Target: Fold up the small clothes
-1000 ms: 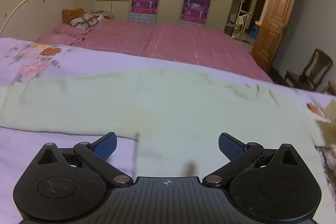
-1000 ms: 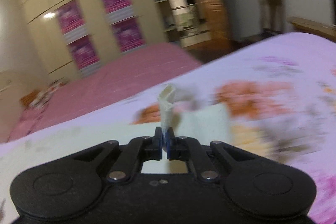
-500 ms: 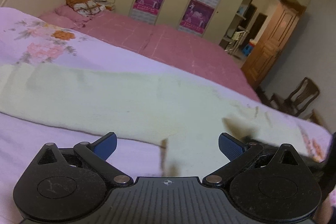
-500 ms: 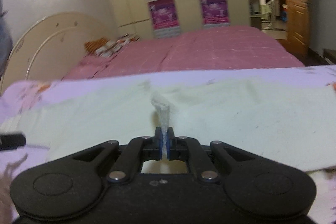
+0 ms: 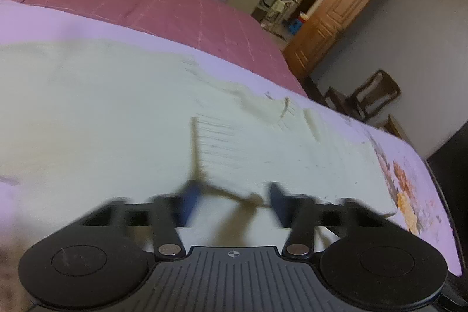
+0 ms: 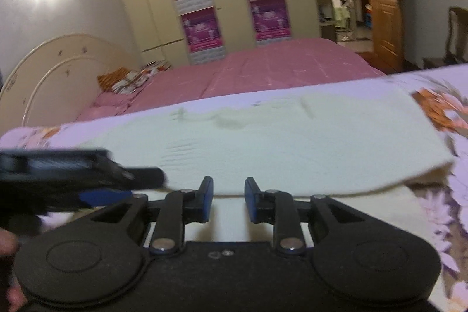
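Left wrist view: your left gripper (image 5: 232,202), jaws parted and empty, hangs over the pale garment (image 5: 117,119) filling mid-frame, likely to pin it. Right wrist view: your right gripper (image 6: 225,199) released, garment's folded edge just ahead, centre frame.

A lilac bedsheet printed with orange flowers (image 6: 435,107) covers the near bed. Beyond its far edge lies a second bed under a pink checked cover (image 6: 280,69), with a cream arched headboard (image 6: 55,69) at its left end and an orange patterned pillow (image 6: 117,78) near that corner. Behind stand cream wardrobe doors carrying magenta posters (image 6: 201,28). To the right are a brown wooden door (image 5: 330,28) and a dark wooden chair (image 5: 371,95).
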Tool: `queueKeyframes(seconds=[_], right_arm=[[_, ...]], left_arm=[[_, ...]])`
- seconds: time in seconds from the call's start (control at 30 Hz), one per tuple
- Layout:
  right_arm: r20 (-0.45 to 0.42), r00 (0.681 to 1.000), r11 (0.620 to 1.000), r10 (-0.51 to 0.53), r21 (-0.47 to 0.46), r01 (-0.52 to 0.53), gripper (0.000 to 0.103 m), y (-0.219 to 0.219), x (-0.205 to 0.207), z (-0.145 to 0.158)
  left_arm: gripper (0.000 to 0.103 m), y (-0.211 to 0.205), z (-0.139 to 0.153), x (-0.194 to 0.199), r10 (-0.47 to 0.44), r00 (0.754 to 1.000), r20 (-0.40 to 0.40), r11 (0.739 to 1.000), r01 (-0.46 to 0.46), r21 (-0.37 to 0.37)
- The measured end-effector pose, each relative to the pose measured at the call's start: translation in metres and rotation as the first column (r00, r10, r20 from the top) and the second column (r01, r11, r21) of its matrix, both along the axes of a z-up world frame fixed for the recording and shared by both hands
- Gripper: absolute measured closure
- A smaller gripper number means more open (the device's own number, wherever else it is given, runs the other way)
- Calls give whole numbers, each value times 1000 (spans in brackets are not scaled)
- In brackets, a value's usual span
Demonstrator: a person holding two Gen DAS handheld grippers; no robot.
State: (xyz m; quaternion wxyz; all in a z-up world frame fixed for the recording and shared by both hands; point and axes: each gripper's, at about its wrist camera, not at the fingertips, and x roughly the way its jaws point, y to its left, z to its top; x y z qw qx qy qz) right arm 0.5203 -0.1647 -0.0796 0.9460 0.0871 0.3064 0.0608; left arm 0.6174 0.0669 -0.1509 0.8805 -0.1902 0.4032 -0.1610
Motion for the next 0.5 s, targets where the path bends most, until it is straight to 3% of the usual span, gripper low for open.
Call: queueKeyframes(seconds=[0.03, 0.2, 0.27, 0.37, 0.5], right_arm=[[-3, 1000, 1000, -17, 9, 17, 78, -5, 1, -1], [-31, 996, 993, -85, 79, 87, 75, -33, -1, -6], [-45, 992, 983, -118, 134, 123, 66, -52, -3, -9], [-78, 985, 954, -156, 245, 171, 64, -73, -1, -16], [-109, 976, 920, -190, 326, 216, 63, -93, 0, -26]], left_arm=[[101, -6, -2, 5, -7, 1000, -8, 1000, 7, 7], [100, 3, 13, 3, 11, 998, 56, 999, -12, 30], [100, 18, 20, 3, 35, 997, 65, 998, -37, 43], [100, 38, 27, 0, 60, 996, 66, 996, -64, 60], [100, 59, 24, 1, 98, 992, 76, 991, -104, 78]])
